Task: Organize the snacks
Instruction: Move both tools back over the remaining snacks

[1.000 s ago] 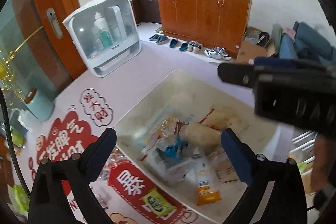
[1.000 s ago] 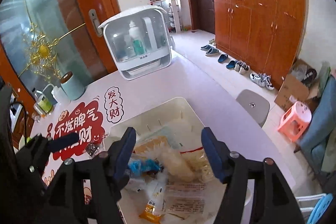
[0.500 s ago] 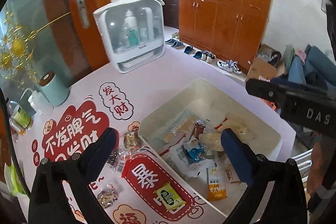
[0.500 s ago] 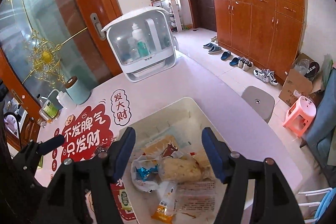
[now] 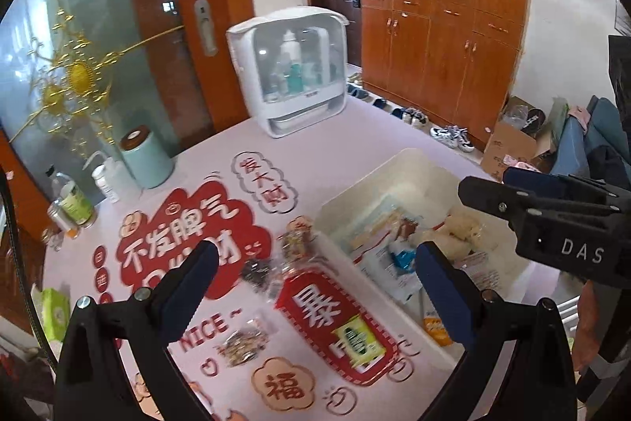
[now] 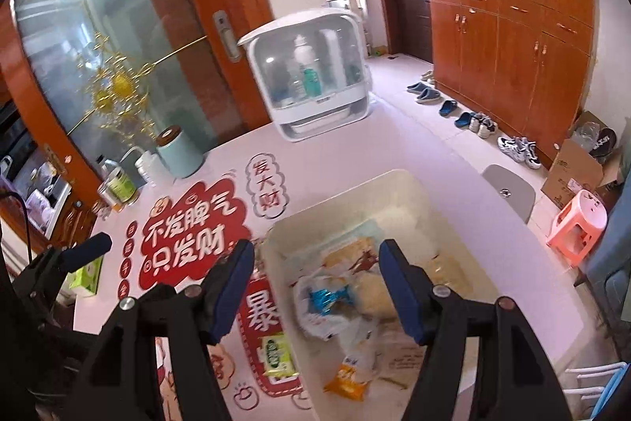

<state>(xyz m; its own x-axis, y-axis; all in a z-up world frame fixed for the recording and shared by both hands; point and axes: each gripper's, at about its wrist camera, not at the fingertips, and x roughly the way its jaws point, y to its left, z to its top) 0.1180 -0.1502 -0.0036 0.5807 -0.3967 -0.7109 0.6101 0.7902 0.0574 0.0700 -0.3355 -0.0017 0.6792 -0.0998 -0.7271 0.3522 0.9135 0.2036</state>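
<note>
A white bin (image 5: 410, 172) on the pink table holds several snack bags, among them a blue-wrapped one (image 5: 402, 259) and an orange packet (image 6: 347, 377). Loose snacks lie left of the bin on the red-printed mat: a green-yellow packet (image 5: 357, 340) and clear packets (image 5: 242, 342). My left gripper (image 5: 315, 275) hangs open above these loose snacks, gripping nothing. Over the bin (image 6: 355, 202), my right gripper (image 6: 317, 287) stands open and apart from the bags; in the left wrist view the right gripper (image 5: 487, 182) shows at the right.
A white storage case with bottles (image 5: 292, 73) stands at the table's back. A mint canister (image 5: 146, 160), small bottles (image 5: 75, 204) and a green tissue pack (image 5: 55, 306) line the left side. A grey stool (image 6: 508, 190) and pink stool (image 6: 577, 227) stand beyond the right table edge.
My left gripper has moved left and up, from over the bin to over the loose snacks on the mat. The right gripper has pulled back a little above the bin. Both stay open.
</note>
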